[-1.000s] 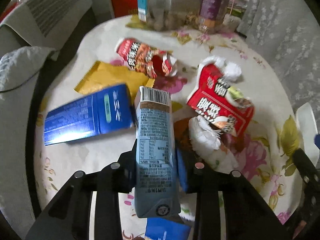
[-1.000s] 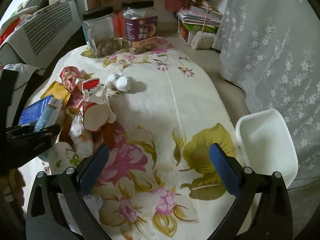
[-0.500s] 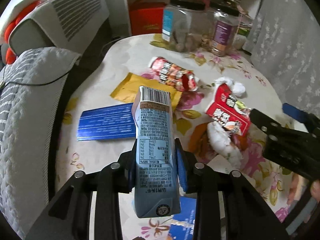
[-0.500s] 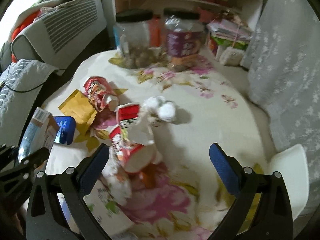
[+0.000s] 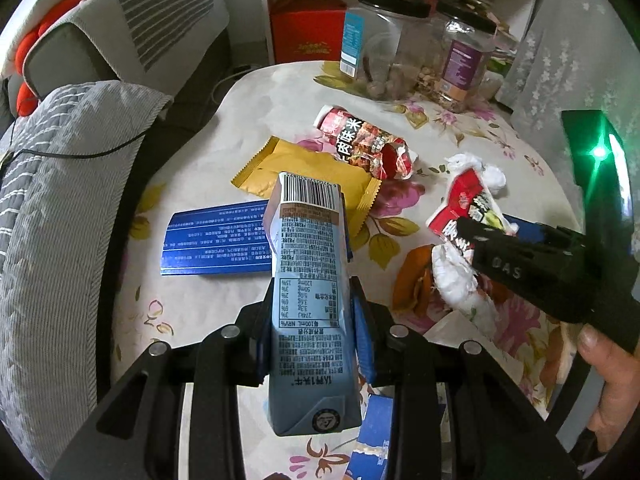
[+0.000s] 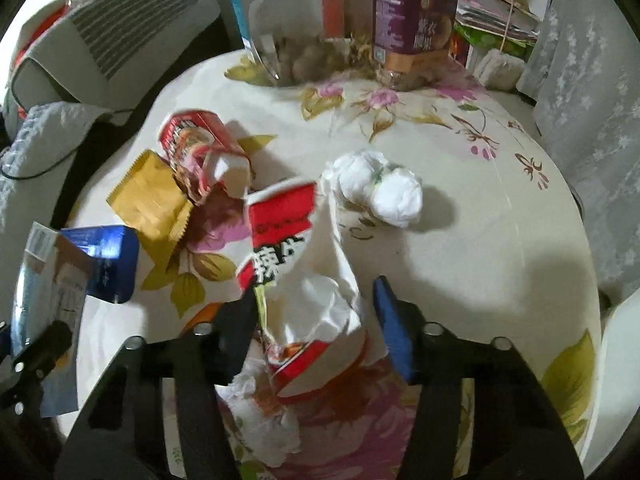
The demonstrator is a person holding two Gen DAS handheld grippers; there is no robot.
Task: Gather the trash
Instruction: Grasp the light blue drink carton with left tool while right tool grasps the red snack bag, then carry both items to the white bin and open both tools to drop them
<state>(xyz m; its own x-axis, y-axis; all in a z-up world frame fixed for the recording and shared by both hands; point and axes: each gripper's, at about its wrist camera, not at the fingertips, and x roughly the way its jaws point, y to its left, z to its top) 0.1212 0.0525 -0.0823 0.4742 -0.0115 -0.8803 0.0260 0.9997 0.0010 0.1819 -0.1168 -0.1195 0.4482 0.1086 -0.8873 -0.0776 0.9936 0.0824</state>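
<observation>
My left gripper (image 5: pixel 312 312) is shut on a grey-blue drink carton (image 5: pixel 308 280) and holds it above the floral table (image 5: pixel 240 112); the carton also shows at the left of the right wrist view (image 6: pixel 44 300). My right gripper (image 6: pixel 316 312) is open, its fingers on either side of a torn red-and-white snack bag (image 6: pixel 296 276), seen too in the left wrist view (image 5: pixel 468 208). Other trash on the table: a red crumpled wrapper (image 6: pixel 196 152), a yellow packet (image 6: pixel 152 200), a flat blue box (image 5: pixel 216 244), a white tissue ball (image 6: pixel 380 188) and crumpled tissue (image 6: pixel 264 416).
Two clear jars (image 5: pixel 392 40) (image 6: pixel 412 20) stand at the table's far edge. A grey cushioned sofa (image 5: pixel 52 184) lies left of the table. A white bin's rim (image 6: pixel 620 380) shows at the right. Lace curtain (image 6: pixel 592 100) hangs at the far right.
My right gripper has moved left and forward from the table's right side and narrowed around the red-and-white bag. My left gripper has lifted the carton higher.
</observation>
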